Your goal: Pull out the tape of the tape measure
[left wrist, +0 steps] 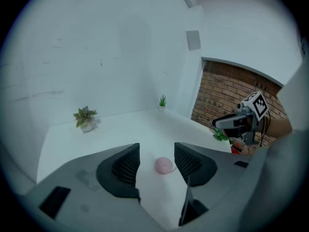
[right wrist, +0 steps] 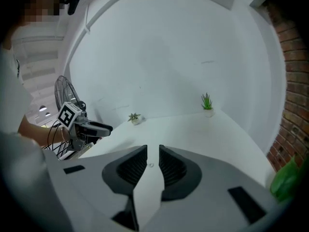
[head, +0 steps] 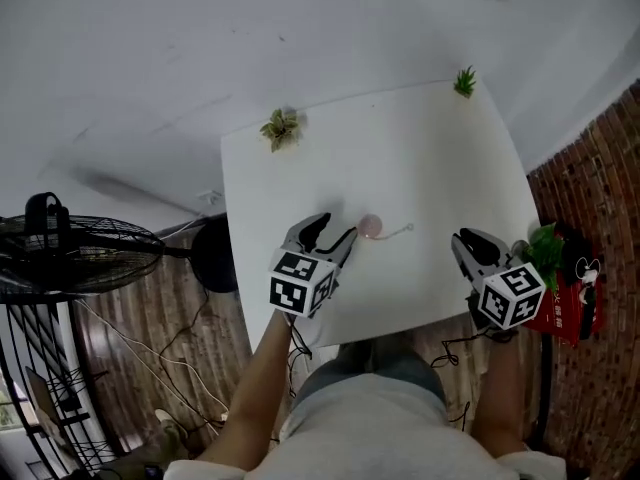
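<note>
The pink round tape measure [head: 369,226] lies on the white table [head: 420,158], with a short thin length of tape [head: 398,232] pulled out to its right. My left gripper [head: 338,226] is open just left of it. In the left gripper view the tape measure [left wrist: 164,165] sits on the table a little ahead of the spread jaws of the left gripper [left wrist: 157,151], untouched. My right gripper [head: 472,238] hovers near the table's front right edge, apart from the tape. The right gripper [right wrist: 153,151] has its jaws narrowly parted and holds nothing; the tape's small end ring [right wrist: 151,165] shows through the gap.
Two small potted plants stand at the far edge, one left [head: 283,126] and one at the far right corner [head: 465,81]. A black fan [head: 70,253] stands left of the table. A green plant [head: 545,248] and a red item [head: 570,303] sit right of it by the brick.
</note>
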`<state>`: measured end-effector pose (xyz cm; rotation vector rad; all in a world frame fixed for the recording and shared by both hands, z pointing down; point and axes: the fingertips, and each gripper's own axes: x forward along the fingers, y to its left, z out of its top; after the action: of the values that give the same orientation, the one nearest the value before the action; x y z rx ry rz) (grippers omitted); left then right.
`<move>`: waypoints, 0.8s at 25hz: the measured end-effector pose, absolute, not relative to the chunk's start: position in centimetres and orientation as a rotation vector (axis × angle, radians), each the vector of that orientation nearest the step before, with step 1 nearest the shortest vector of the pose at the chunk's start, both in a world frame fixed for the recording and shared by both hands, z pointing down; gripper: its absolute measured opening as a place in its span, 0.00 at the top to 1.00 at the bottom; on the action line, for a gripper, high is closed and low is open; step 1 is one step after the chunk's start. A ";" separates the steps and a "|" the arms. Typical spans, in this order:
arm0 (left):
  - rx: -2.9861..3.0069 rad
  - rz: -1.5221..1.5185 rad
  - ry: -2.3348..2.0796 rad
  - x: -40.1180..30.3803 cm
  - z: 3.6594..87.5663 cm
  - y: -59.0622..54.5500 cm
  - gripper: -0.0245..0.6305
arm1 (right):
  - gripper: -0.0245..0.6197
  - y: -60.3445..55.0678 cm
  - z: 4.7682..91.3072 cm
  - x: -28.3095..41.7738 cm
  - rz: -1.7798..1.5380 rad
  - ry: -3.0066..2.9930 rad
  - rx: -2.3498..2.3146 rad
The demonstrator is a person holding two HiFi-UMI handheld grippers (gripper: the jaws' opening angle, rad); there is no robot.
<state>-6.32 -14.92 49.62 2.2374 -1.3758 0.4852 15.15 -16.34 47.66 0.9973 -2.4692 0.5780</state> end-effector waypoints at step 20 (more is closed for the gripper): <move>2.167 -0.095 -1.975 -16.3 32.0 -12.7 0.94 | 0.96 -18.3 33.3 14.8 0.321 -2.616 1.500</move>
<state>-16.35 -12.73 31.99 2.1674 -1.9751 -0.0955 14.78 -18.27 33.30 1.4998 -2.6165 0.3205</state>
